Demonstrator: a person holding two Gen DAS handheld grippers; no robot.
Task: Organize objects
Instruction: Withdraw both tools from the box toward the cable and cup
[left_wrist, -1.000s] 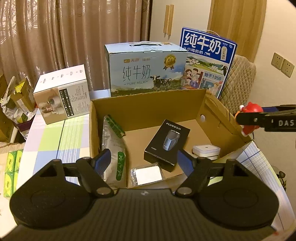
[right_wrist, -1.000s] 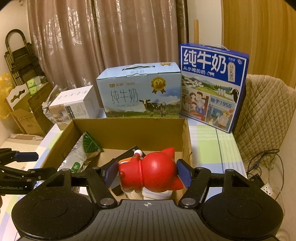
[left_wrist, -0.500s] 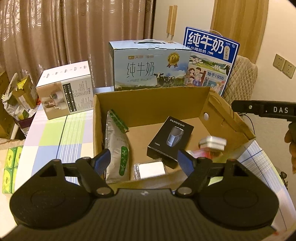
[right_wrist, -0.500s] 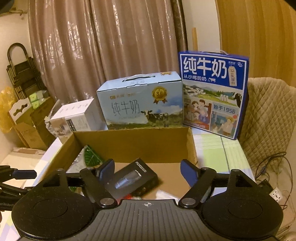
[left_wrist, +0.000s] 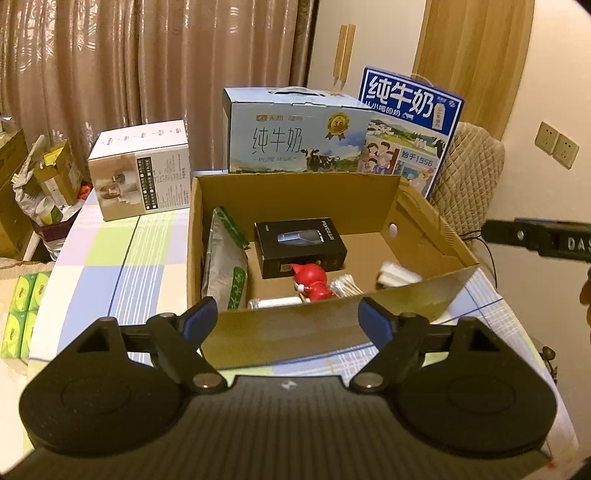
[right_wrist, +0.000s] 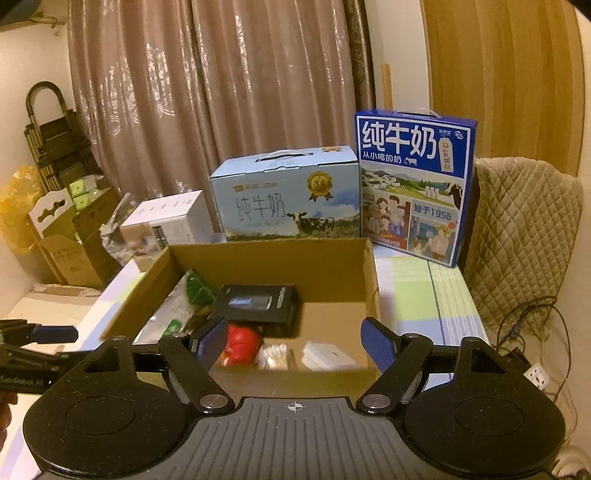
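Observation:
An open cardboard box stands on the checked table. Inside lie a red toy figure, a black shaver box, a silver-green pouch, cotton swabs and a white item. My left gripper is open and empty, in front of the box's near wall. My right gripper is open and empty, above the box's near edge.
Behind the box stand a light-blue milk carton, a dark-blue milk carton and a white box. Green packs lie at the left. A quilted chair is at the right.
The right gripper opened and let go of the red toy, which now lies in the box. Both grippers have drawn back from the box.

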